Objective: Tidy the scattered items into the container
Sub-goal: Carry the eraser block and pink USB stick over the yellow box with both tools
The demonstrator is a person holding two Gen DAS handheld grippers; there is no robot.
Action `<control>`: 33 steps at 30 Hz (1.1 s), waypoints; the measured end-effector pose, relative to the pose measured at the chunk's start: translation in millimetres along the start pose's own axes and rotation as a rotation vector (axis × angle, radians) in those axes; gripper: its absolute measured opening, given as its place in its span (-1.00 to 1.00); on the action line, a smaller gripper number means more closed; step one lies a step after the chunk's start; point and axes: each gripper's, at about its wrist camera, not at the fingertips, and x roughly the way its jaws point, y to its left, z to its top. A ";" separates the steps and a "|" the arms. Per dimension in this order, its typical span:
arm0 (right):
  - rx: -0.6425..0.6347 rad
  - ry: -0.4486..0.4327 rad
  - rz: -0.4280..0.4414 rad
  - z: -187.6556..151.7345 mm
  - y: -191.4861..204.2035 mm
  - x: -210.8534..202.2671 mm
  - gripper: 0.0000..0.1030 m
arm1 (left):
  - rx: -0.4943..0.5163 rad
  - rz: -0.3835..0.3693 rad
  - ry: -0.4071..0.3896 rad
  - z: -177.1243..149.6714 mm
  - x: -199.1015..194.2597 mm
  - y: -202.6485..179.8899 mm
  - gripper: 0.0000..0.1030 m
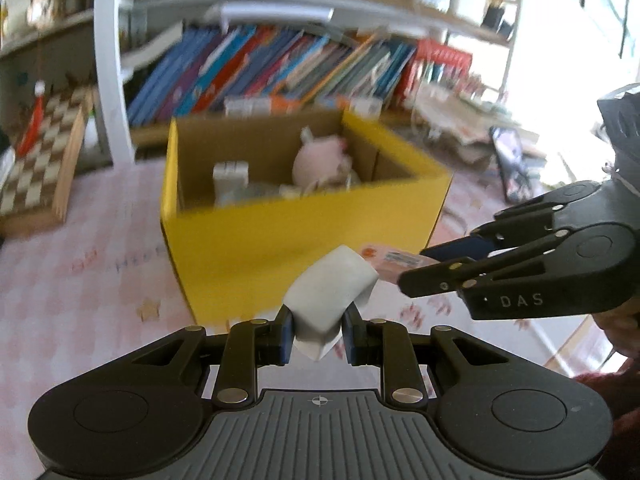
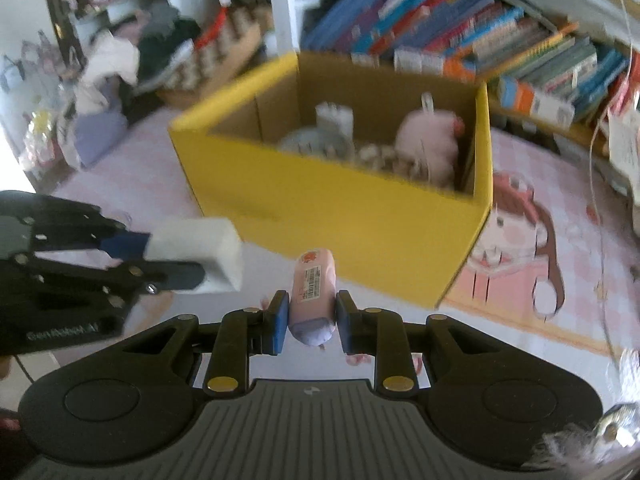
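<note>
A yellow cardboard box (image 1: 280, 240) stands open on the pink mat; it also shows in the right wrist view (image 2: 360, 232). Inside lie a pink plush toy (image 1: 320, 160), a small white item (image 1: 230, 176) and other pieces. My left gripper (image 1: 316, 332) is shut on a white block (image 1: 332, 292), held in front of the box; the block also shows in the right wrist view (image 2: 200, 252). My right gripper (image 2: 312, 322) is shut on a pink sausage-shaped packet (image 2: 314, 292) with a label, also just short of the box. The right gripper shows in the left wrist view (image 1: 416, 272).
A bookshelf full of books (image 1: 280, 72) stands behind the box. A checkered board (image 1: 40, 160) leans at the left. The pink mat (image 2: 520, 248) has a cartoon girl printed right of the box. Clutter and bags (image 2: 100, 92) sit at the far left.
</note>
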 end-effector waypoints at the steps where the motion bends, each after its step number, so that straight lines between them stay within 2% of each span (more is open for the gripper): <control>1: 0.002 -0.023 0.004 4.1 0.5 -6.0 -0.54 | 0.006 -0.005 -0.023 4.2 -4.7 -0.3 -0.56; 6: -0.017 -0.150 0.052 24.4 4.9 -33.5 -0.54 | 0.042 -0.029 -0.138 29.9 -22.6 -1.6 -0.56; 9: -0.041 -0.205 0.043 39.4 4.8 -42.9 -0.54 | 0.066 -0.024 -0.188 45.5 -26.1 -1.4 -0.56; 15: -0.049 -0.222 0.015 75.4 -12.7 -31.3 -0.54 | 0.096 0.033 -0.161 75.1 3.8 13.1 -0.56; 20: 0.004 -0.136 0.015 112.4 -40.7 17.4 -0.54 | 0.125 0.088 -0.124 99.1 33.4 25.8 -0.56; 27: -0.017 0.012 -0.009 155.7 -67.5 99.8 -0.54 | 0.144 0.151 -0.003 116.6 94.2 37.7 -0.56; 33: -0.048 0.126 -0.020 158.7 -75.5 148.1 -0.54 | 0.155 0.207 0.122 124.3 132.0 45.4 -0.56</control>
